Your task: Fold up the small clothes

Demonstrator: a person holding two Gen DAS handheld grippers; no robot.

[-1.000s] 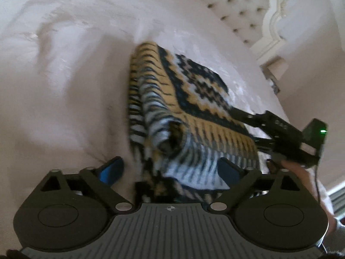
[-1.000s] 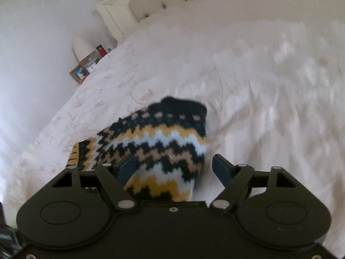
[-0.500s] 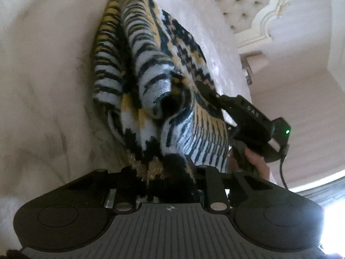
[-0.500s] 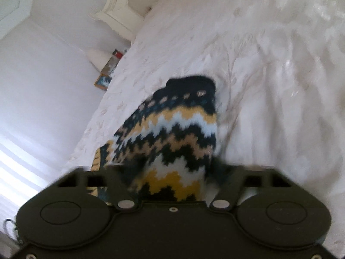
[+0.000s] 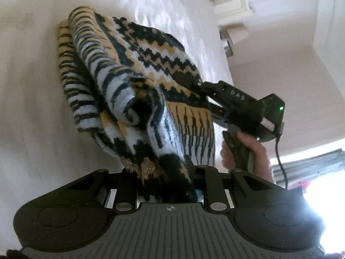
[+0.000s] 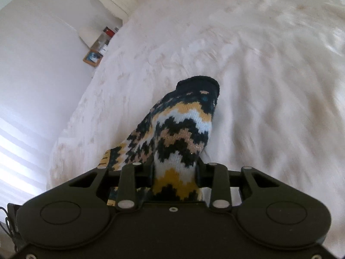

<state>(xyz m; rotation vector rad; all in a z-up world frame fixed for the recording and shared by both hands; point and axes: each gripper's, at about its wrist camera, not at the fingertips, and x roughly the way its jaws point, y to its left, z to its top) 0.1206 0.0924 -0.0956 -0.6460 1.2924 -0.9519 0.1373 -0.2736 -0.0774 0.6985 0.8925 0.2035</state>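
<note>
Sweater (image 5: 138, 90) clamped btwn both hand-held grippers, L (image 5: 166, 185) & R (image 6: 175, 177).

The knitted sweater (image 5: 151, 69) I hold is zigzagged and striped in black, mustard yellow, tan, pale blue and white, with a navy cuff (image 6: 199, 85) dotted in tan and teal. The bedspread (image 6: 269, 75) under it is creamy white with a faint raised pattern. My right gripper (image 5: 195, 86) is black with a green light, and the picture frame (image 6: 92, 58) by the bed is light wood.
</note>
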